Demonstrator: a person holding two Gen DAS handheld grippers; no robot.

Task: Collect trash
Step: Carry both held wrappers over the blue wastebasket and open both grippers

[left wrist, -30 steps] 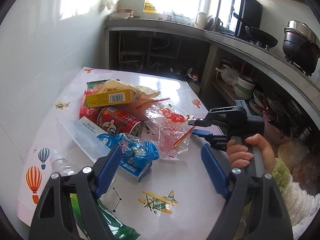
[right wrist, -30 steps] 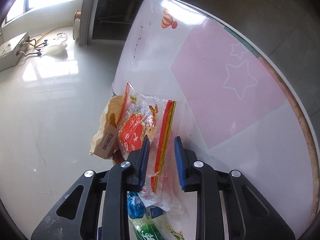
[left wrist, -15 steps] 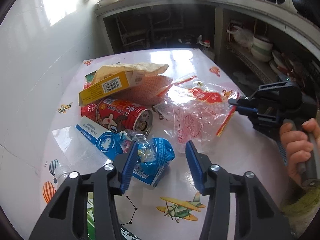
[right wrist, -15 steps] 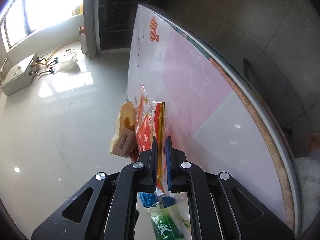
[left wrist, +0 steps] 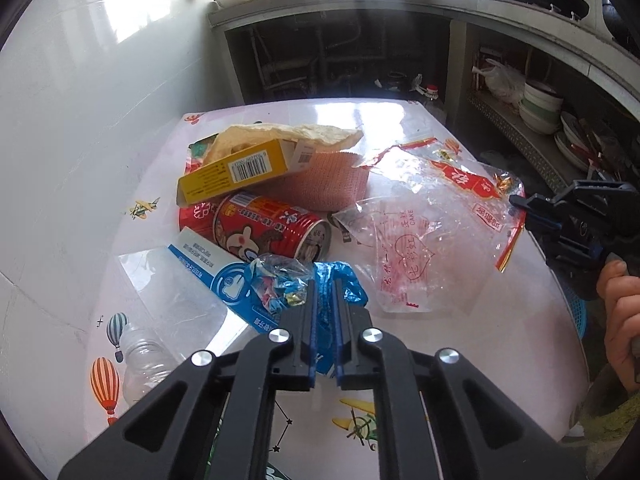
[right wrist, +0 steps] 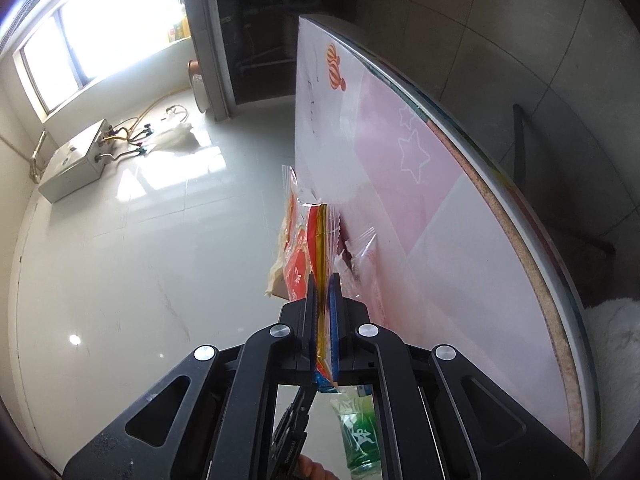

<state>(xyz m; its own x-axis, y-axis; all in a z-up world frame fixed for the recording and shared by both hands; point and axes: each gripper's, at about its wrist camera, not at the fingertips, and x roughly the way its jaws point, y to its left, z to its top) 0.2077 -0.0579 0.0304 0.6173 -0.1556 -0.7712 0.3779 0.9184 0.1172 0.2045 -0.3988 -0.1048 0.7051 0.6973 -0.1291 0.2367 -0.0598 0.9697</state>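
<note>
— Trash on the table: where does it lie?

— Heaped toward the wall side: a yellow box on top, a red can on its side under it, a blue-and-white carton in front, a crinkled blue wrapper at the carton's near end, and a clear plastic bag with red print spread out to the right.

— And your jaws?

— My left gripper is clenched on the blue wrapper; its plastic fills the thin gap between my pads. My right gripper is clamped on the clear plastic bag by its red and yellow striped edge, at the table's right rim.

— Is the bag off the table?

— The pinched edge is raised; the rest lies on the tabletop.

— Anything else close by?

— An empty clear bottle lies left of my left gripper, and a hand grips the right handle.
</note>
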